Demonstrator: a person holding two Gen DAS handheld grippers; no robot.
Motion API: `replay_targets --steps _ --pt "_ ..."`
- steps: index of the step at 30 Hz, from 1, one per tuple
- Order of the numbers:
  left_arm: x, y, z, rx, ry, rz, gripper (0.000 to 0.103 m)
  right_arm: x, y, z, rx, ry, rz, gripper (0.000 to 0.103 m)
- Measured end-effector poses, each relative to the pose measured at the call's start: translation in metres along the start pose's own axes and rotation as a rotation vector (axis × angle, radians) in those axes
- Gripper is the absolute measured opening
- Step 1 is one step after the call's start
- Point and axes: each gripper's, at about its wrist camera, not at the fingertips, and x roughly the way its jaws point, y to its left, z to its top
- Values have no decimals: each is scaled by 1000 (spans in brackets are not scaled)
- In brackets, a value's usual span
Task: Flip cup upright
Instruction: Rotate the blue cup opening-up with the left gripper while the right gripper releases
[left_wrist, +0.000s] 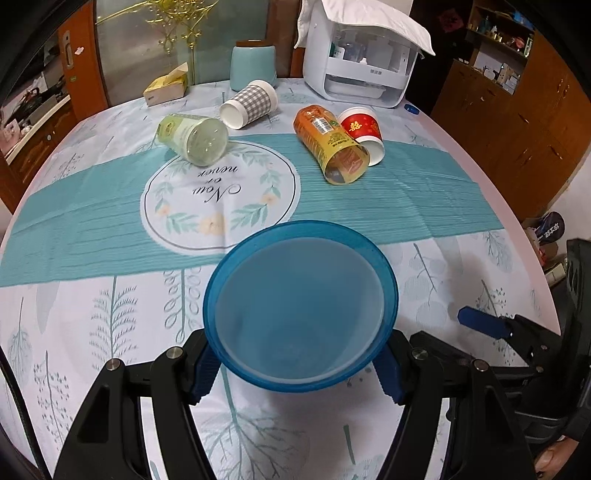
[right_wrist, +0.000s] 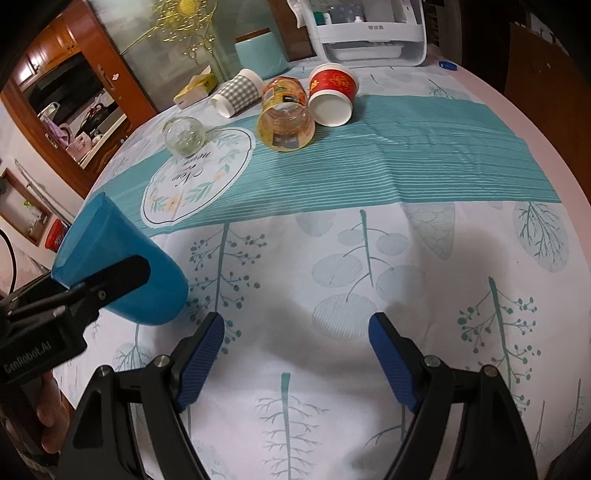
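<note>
In the left wrist view the blue cup (left_wrist: 301, 306) fills the lower middle and hides the tips of the left gripper (left_wrist: 295, 365), so only the blue pads (left_wrist: 201, 373) poking out at either side of the cup show where the grip sits. Its far end faces the camera as a pale, frosted disc ringed by a darker blue edge; whether that disc is the base or the open mouth is hard to tell from here. In the right wrist view the same cup (right_wrist: 122, 266) appears at the left edge, tilted on its side in the air above the tablecloth (right_wrist: 369, 280), with one black finger of the left gripper (right_wrist: 110, 280) pressed across its wall; the other finger is hidden behind it. The cup is translucent blue plastic, plain and tapered. The left gripper pinches the cup. The right gripper (right_wrist: 295, 354) has its fingers spread wide with bare cloth between them, and it casts a soft shadow there. Further back, four other cups lie on their sides: a clear green-labelled cup (left_wrist: 194, 138), a grey checked paper cup (left_wrist: 249, 103), an orange-labelled clear cup (left_wrist: 332, 144) and, touching it, a red paper cup (left_wrist: 364, 133).
</note>
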Motion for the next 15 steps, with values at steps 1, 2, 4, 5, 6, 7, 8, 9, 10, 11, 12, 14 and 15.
replay_targets --steps 1,2,4,5,6,7,8,9,10,11,12,14,15 --pt "-1 0 -2 -1 -4 -1 69 -1 2 -1 -9 -4 -4 81" --pt "-2 0 -3 1 -7 0 69 -1 3 -2 -13 -6 -6 81" --pt "-5 -1 -6 2 -12 6 69 -2 6 -4 -23 -8 -7 81" --pt "-5 -3 -7 7 -15 8 69 -2 6 -5 -26 -8 -6 81" --pt "-6 -4 -8 10 -15 10 69 -2 7 -6 -28 -8 -6 81" --pt "-6 -5 -10 13 -14 13 69 -2 7 -6 -29 -9 -6 81" --pt "-5 -6 -10 17 -9 15 69 -3 8 -7 -33 -10 -6 81" --pt "-4 -7 -11 20 -3 16 69 -3 9 -8 -36 -11 -7 81" --pt "-3 -7 -12 21 2 17 69 -3 9 -9 -37 -11 -8 81" --pt "-1 -8 -14 18 14 21 69 -3 10 -10 -40 -11 -9 81" --pt "0 -7 -15 13 24 23 69 -3 10 -11 -43 -10 -14 81" --pt "2 -7 -16 12 33 21 69 -3 11 -13 -49 -10 -19 81" --pt "3 -8 -17 14 37 24 69 -3 11 -14 -52 -9 -19 81"
